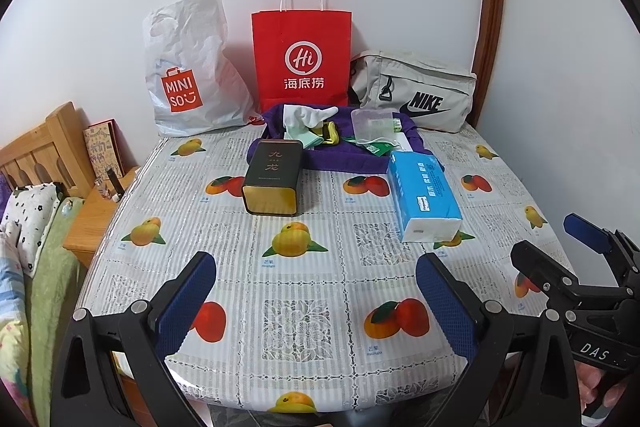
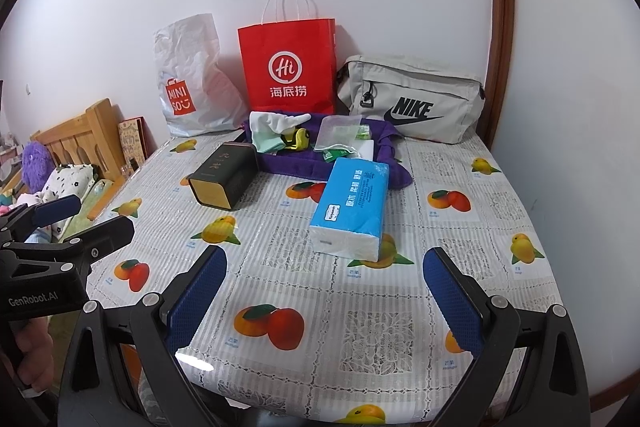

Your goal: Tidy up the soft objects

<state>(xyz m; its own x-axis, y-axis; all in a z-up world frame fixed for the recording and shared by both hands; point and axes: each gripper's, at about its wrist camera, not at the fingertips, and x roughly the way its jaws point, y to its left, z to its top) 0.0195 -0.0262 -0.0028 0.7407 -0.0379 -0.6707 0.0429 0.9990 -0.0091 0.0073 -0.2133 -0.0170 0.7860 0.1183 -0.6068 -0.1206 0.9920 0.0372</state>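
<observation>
While the left gripper [image 1: 316,291] is hovering low over the near surface [image 1: 304,267], jaws spread wide and holding nothing, the blue tissue pack [image 1: 426,197] is lying just beside the purple cloth [image 1: 340,161] (probably the soft stuff's collecting spot). Over on the right, the right gripper [image 2: 326,287] is likewise gaping empty, tissue pack [image 2: 350,207] straight ahead.
</observation>
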